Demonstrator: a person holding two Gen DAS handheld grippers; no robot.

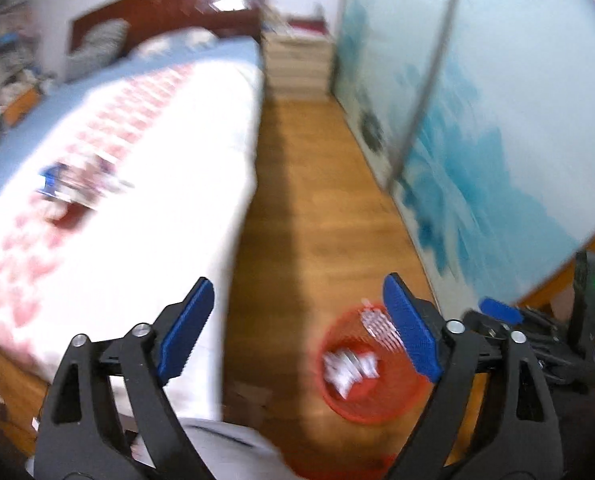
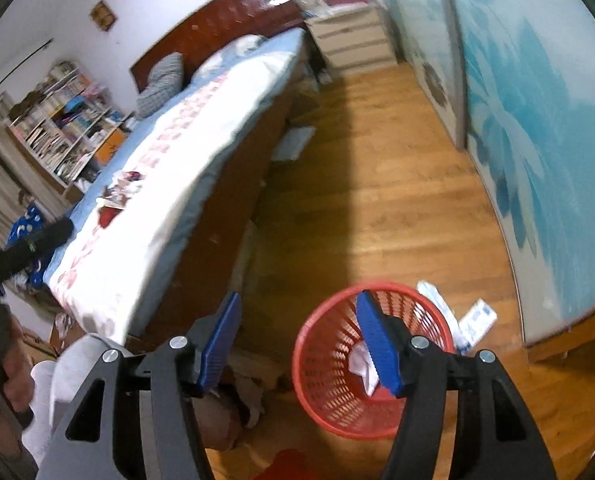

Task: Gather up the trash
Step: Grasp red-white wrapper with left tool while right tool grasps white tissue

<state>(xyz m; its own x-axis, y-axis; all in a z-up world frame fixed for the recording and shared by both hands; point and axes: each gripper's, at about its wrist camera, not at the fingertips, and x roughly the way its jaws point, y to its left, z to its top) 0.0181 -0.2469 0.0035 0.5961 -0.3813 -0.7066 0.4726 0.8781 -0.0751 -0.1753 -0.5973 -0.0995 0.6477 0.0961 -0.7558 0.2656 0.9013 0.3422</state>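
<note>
A red mesh trash basket (image 2: 321, 380) stands on the wood floor beside the bed, with crumpled white paper (image 2: 363, 364) inside; it also shows in the left wrist view (image 1: 337, 396). Wrappers and scraps (image 2: 123, 190) lie on the bed cover, also blurred in the left wrist view (image 1: 73, 184). A white packet (image 2: 475, 318) lies on the floor just beyond the basket. My left gripper (image 1: 297, 328) is open and empty above the floor. My right gripper (image 2: 301, 340) is open and empty over the basket's near side; it also shows in the left wrist view (image 1: 497, 308).
The bed (image 2: 169, 208) with a white and red cover fills the left. A blue-patterned sliding wardrobe door (image 2: 537, 140) runs along the right. A white drawer chest (image 2: 353, 40) stands at the far end. A bookshelf (image 2: 61, 120) is far left. Clutter (image 2: 253, 396) lies by the bed's foot.
</note>
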